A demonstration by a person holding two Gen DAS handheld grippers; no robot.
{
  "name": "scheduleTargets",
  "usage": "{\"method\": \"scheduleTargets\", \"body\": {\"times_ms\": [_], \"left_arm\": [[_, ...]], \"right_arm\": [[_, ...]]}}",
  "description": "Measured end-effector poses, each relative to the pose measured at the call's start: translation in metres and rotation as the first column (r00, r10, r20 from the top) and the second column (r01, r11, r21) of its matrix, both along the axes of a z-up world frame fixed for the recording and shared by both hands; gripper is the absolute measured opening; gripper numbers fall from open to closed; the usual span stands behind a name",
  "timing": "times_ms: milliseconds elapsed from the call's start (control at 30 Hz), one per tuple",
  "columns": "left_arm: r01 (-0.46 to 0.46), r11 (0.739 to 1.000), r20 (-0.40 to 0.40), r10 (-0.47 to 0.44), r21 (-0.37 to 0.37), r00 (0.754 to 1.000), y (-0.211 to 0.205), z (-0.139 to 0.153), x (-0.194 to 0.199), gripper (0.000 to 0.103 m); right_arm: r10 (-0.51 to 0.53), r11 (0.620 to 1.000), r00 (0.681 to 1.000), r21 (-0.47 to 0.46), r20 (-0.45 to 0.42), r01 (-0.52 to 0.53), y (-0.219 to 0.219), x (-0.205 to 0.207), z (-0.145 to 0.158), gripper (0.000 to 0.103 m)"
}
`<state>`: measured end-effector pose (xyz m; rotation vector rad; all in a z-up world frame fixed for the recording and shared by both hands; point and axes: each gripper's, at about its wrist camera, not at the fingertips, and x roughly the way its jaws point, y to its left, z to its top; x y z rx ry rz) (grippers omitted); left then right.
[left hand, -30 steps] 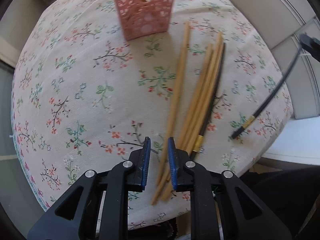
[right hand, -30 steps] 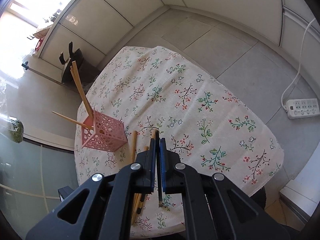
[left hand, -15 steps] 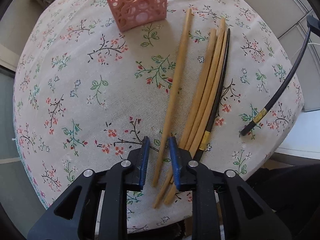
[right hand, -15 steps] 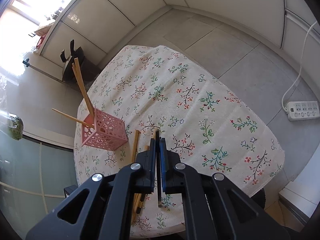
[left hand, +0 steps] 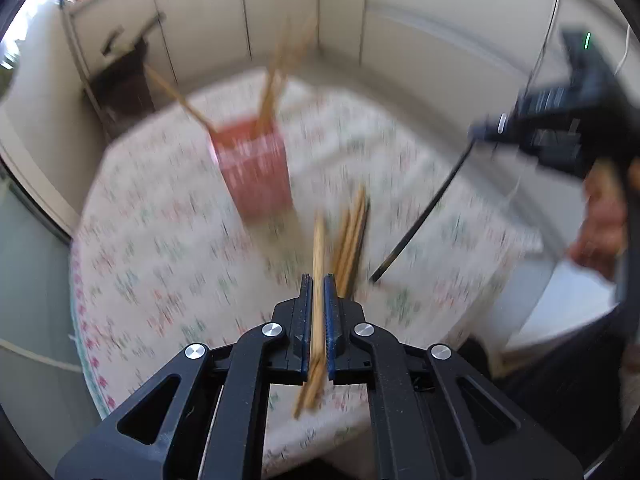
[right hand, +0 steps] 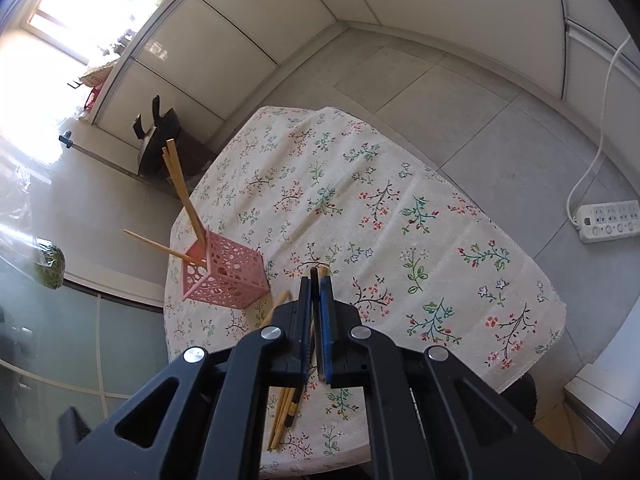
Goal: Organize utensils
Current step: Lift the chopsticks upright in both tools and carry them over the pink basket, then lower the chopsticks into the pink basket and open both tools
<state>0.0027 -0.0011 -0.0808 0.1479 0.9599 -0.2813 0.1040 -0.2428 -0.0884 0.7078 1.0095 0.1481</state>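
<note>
Pink plastic marks our holder (right hand: 224, 272), standing at the left of the floral tablecloth (right hand: 400, 216) with three wooden chopsticks (right hand: 180, 184) leaning out of it. Just right of it our left gripper (left hand: 318, 280) is clamped on one wooden chopstick (left hand: 318, 248), beside the loose bundle (left hand: 352, 236). Further right our right gripper (right hand: 316, 280) pinches a black chopstick (left hand: 424, 216). We can read no writing anywhere
</note>
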Motion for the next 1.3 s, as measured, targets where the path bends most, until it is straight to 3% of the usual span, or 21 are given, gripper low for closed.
{"method": "scheduleTargets", "body": {"times_ms": [133, 300, 400, 633, 800, 967, 1100, 1200, 1300], "left_arm": [[-0.024, 0.997, 0.062, 0.029, -0.069, 0.998, 0.017, 0.027, 0.012, 0.005], [-0.055, 0.989, 0.078, 0.066, -0.14, 0.995, 0.029, 0.042, 0.018, 0.005], [-0.07, 0.977, 0.128, 0.097, -0.201, 0.987, 0.042, 0.067, 0.021, 0.005], [-0.117, 0.932, 0.244, 0.208, -0.343, 0.947, 0.069, 0.139, 0.041, 0.005], [-0.168, 0.898, 0.275, 0.296, -0.407, 0.915, 0.082, 0.161, 0.067, 0.005], [-0.235, 0.873, 0.238, 0.359, -0.427, 0.902, 0.092, 0.151, 0.097, 0.005], [-0.296, 0.86, 0.132, 0.379, -0.416, 0.916, 0.099, 0.117, 0.123, 0.006], [-0.338, 0.836, 0.097, 0.416, -0.432, 0.904, 0.11, 0.098, 0.125, 0.006], [-0.359, 0.804, 0.093, 0.451, -0.474, 0.888, 0.123, 0.1, 0.117, 0.006]], "right_arm": [[0.015, 0.999, 0.998, -0.031, 0.06, -0.013, 0.005, -0.003, 0.015, 0.005], [0.048, 0.999, 0.99, -0.013, 0.132, -0.047, 0.007, -0.007, 0.036, 0.005], [0.055, 0.998, 0.983, 0.011, 0.176, -0.058, 0.006, -0.011, 0.05, 0.005], [0.065, 0.995, 0.973, 0.06, 0.22, -0.08, 0.002, -0.013, 0.064, 0.004], [0.083, 0.993, 0.975, 0.066, 0.208, -0.099, 0.006, -0.01, 0.061, 0.005], [0.094, 0.992, 0.977, 0.06, 0.191, -0.108, 0.01, -0.005, 0.056, 0.005], [0.101, 0.992, 0.977, 0.054, 0.186, -0.113, 0.013, -0.002, 0.055, 0.005], [0.111, 0.991, 0.975, 0.053, 0.194, -0.123, 0.015, -0.001, 0.057, 0.005], [0.122, 0.989, 0.97, 0.052, 0.211, -0.136, 0.02, -0.002, 0.062, 0.005]]}}
